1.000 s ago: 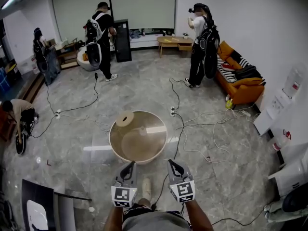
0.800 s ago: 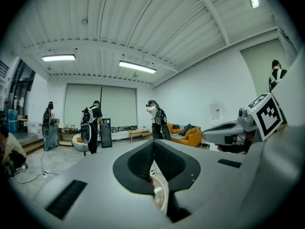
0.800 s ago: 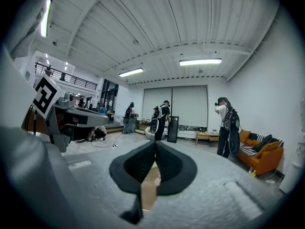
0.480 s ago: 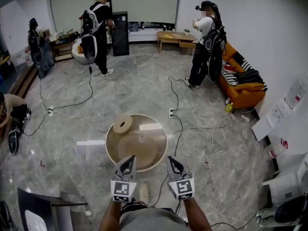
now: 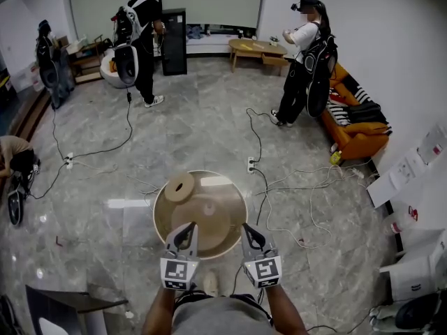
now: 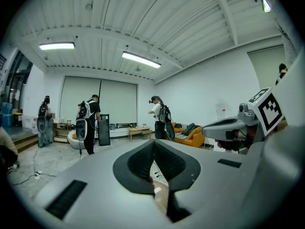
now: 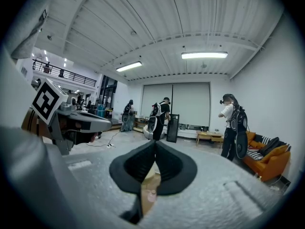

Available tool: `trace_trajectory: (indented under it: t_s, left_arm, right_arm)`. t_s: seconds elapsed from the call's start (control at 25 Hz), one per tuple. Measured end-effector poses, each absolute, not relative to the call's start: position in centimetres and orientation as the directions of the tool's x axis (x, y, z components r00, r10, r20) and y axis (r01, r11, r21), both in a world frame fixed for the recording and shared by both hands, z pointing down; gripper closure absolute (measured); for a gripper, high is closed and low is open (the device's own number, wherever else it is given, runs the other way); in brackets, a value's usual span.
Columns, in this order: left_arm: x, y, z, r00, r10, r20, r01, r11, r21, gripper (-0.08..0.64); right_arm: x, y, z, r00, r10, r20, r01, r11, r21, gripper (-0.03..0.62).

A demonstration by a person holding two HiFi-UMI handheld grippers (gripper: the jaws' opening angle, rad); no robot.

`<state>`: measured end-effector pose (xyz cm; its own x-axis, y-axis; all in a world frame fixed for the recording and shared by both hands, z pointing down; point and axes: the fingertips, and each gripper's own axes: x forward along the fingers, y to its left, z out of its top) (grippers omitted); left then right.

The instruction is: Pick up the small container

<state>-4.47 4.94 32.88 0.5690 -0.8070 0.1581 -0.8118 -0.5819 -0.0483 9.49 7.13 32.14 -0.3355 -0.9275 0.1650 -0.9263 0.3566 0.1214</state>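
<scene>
A round wooden table stands just ahead of me. On its middle sits a small translucent container. A tan ring-shaped roll lies on the table's far left. My left gripper and right gripper are side by side at the table's near rim, both shut and empty, short of the container. In the left gripper view the left gripper has its jaws together, with tabletop showing below the tips. In the right gripper view the right gripper is the same, and a small pinkish container shows low in the gap.
Cables trail over the grey floor right of the table, with a power strip just behind it. Two people stand further back and another crouches at the left edge. An orange sofa lines the right wall. A dark board lies at the lower left.
The table has come nearer: both grippers went from well short of it to its near rim. Their jaws have stayed shut and empty.
</scene>
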Motion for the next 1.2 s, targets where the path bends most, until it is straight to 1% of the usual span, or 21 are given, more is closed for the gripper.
trace_trajectory:
  t_s: [0.44, 0.64, 0.8, 0.96, 1.2]
  left_arm:
    - [-4.9, -1.2, 35.1, 0.554, -0.81, 0.191, -0.824, -0.567, -0.016, 0.541]
    - [-3.3, -4.0, 35.6, 0.534, -0.821, 0.204, -0.833, -0.552, -0.044, 0.541]
    - [-3.0, -6.3, 37.4, 0.47, -0.853, 0.226, -0.871, -0.49, -0.035, 0.541]
    - [-2.8, -8.1, 39.7, 0.396, -0.881, 0.259, -0.911, -0.412, -0.009, 0.541]
    - [-2.9, -11.5, 45.5, 0.318, -0.899, 0.302, -0.943, -0.333, 0.003, 0.541]
  right_arm:
    - [8.0, 0.6, 34.1, -0.376, -0.906, 0.196, -0.91, 0.401, 0.108, 0.591]
    - [8.6, -2.9, 35.2, -0.427, -0.884, 0.192, -0.889, 0.449, 0.091, 0.591]
    - [8.8, -5.7, 37.4, -0.483, -0.853, 0.199, -0.864, 0.501, 0.055, 0.591]
    - [8.5, -8.5, 40.1, -0.557, -0.793, 0.248, -0.813, 0.581, 0.03, 0.591]
    - [7.6, -13.0, 46.2, -0.636, -0.714, 0.294, -0.747, 0.665, 0.0, 0.592]
